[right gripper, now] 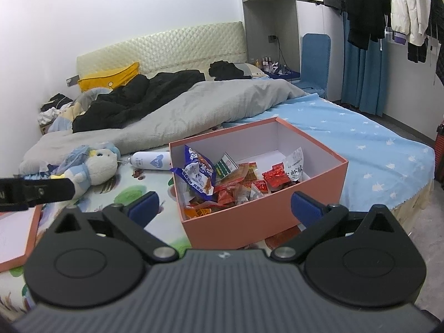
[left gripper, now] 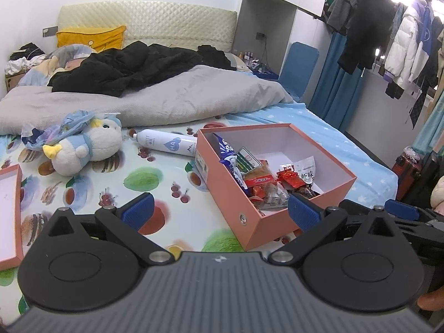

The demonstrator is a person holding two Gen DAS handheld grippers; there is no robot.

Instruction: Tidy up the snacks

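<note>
Judging from the snacks (right gripper: 222, 180) piled inside the pink box (right gripper: 249, 222), we found sorting nearly done, the lid (right gripper: 16, 238) still off, left gripper (left gripper: 219, 211) and right gripper (right gripper: 224, 208) both spread wide, empty.

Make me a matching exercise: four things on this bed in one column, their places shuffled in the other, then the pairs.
Things
1. blue snack bag
2. white bottle
3. plush toy
4. box lid

Places
A. on the sheet at the far left edge
B. inside the pink box
C. lying against the box's far-left outer wall
D. on the sheet left of the bottle

Pairs: 1-B, 2-C, 3-D, 4-A
</note>
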